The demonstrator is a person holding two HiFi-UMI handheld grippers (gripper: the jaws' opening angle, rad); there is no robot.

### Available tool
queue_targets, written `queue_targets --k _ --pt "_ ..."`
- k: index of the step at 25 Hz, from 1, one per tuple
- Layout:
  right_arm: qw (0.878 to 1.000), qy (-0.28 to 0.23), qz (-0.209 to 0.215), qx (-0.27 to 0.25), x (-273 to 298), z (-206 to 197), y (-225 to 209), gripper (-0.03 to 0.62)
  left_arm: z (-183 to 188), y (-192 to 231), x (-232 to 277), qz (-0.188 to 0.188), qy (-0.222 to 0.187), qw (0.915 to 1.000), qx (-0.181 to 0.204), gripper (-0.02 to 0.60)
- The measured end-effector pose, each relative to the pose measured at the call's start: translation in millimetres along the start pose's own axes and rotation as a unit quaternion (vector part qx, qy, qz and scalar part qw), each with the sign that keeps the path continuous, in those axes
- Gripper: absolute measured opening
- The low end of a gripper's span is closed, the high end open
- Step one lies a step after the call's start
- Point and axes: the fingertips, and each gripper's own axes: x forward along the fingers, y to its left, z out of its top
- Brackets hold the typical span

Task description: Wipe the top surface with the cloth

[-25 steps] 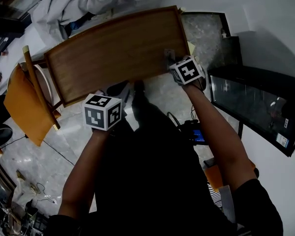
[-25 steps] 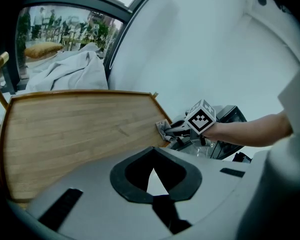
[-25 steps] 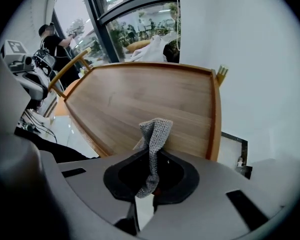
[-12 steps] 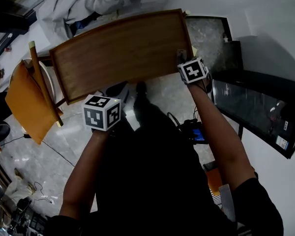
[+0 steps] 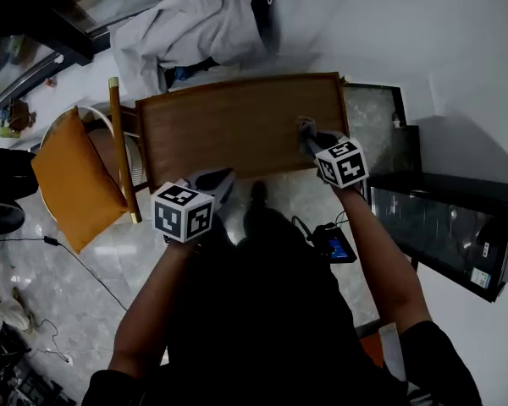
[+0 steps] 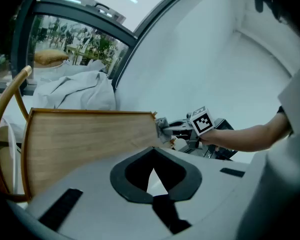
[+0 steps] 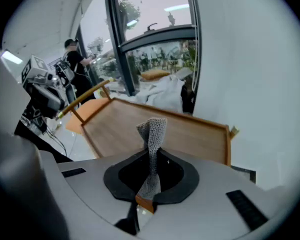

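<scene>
one grey cloth (image 7: 152,134) is pinched in the right gripper (image 5: 308,135) over the wooden top's (image 5: 229,129) right end. the left gripper (image 5: 220,181) is closed, empty, at the near edge.

1. No word, brand or number can be read anywhere.
2. Right of the wooden table (image 5: 237,129), a black cabinet (image 5: 440,227) carries a pale sticker (image 5: 484,249), perhaps printed, too small to read.
3. At the table's near edge, the left gripper (image 5: 220,178) and right gripper (image 5: 306,134) carry cubes showing black-and-white square markers, no letters.
</scene>
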Motion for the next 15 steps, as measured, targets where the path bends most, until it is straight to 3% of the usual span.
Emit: queue_targets --k 3,5,10,15 --pt "0.996 -0.062 0.044 -0.045 -14 65 53 0.034 22 -3 -26 -0.024 -0.039 0.9989 -0.003 0.011" --pt "0.987 -0.117 0.075 -0.084 -32 114 90 0.034 42 -2 -48 -0.033 -0.072 0.9969 0.002 0.011" --pt "0.945 -0.236 0.167 -0.154 -94 212 166 0.034 87 -13 -97 -0.081 -0.14 0.9867 0.017 0.011" --pt "0.897 -0.338 0.218 -0.184 -170 261 194 0.034 120 -48 -133 -0.1 -0.183 0.9734 0.094 0.011"
